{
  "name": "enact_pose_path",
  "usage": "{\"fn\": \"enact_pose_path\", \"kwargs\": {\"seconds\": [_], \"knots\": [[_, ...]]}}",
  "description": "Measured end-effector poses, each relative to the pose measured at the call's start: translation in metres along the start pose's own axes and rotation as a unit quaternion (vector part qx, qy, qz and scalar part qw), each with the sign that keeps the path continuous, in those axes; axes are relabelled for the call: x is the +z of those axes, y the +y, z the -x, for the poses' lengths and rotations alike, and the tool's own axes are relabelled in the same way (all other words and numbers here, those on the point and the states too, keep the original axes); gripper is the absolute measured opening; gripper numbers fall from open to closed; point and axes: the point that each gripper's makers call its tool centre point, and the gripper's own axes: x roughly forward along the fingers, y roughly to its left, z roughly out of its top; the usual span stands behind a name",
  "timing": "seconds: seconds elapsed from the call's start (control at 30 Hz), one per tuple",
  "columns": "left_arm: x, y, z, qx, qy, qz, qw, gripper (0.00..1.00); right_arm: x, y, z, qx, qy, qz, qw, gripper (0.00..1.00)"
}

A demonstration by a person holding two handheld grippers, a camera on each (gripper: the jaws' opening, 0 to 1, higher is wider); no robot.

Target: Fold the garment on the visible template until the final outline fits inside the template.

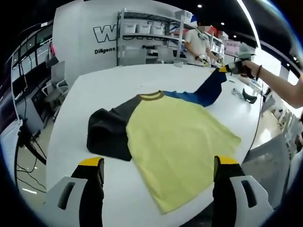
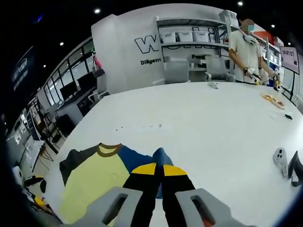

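Left gripper: My left gripper [image 1: 158, 170] hangs above the near edge of the big white table [image 1: 94, 90]. Its two black fingers with yellow tips stand wide apart and hold nothing.
Black sleeve: The soft black sleeve [image 1: 106, 132] of the shirt lies flat on the table, on the left side.
Shirt: The soft yellow T-shirt with a brown collar [image 1: 175, 142] lies spread in the middle of the table. Its bottom corner is close to the near edge.
Blue sleeve: The blue sleeve [image 1: 206, 90] is lifted off the table and pulled up toward the right.
Right gripper: My right gripper [image 2: 158, 170] has its fingers pressed close together on the blue sleeve. In the left gripper view I see it far off on the right, with a person's arm behind it.
Template: I cannot pick out any marked shape on the table, so I cannot tell if the shirt sits on it.
Other things: Small gadgets [image 2: 286, 163] lie on the far right of the table.
What could go wrong: I think pulling the sleeve too hard could drag the whole shirt sideways. The sleeve could also slip out and land crooked. The low corner could slide off the edge.
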Motion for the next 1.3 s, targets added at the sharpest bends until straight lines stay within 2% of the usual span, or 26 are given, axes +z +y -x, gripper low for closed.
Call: {"fn": "enact_pose_path", "kwargs": {"seconds": [0.23,0.37,0.7,0.97,1.3], "knots": [[-0.005,-0.004,0.001,-0.009,0.007,-0.002,0.9999,0.99,0.008,0.036,-0.014,0.02,0.002,-0.009,0.9998,0.0],[-0.008,-0.008,0.002,-0.016,0.015,-0.02,0.9996,0.99,0.01,0.056,-0.022,0.033,0.005,-0.011,0.9994,0.0],[-0.011,-0.006,0.003,-0.015,0.018,-0.023,0.9995,0.99,0.014,0.111,-0.036,0.073,0.015,0.007,0.9972,0.0],[-0.013,-0.008,0.004,-0.027,0.021,-0.03,0.999,0.99,0.008,0.151,-0.046,0.099,0.034,0.032,0.994,0.0],[-0.016,-0.007,0.006,-0.031,0.028,-0.037,0.9984,0.99,0.004,0.198,-0.059,0.129,0.05,0.04,0.9895,0.0]]}}
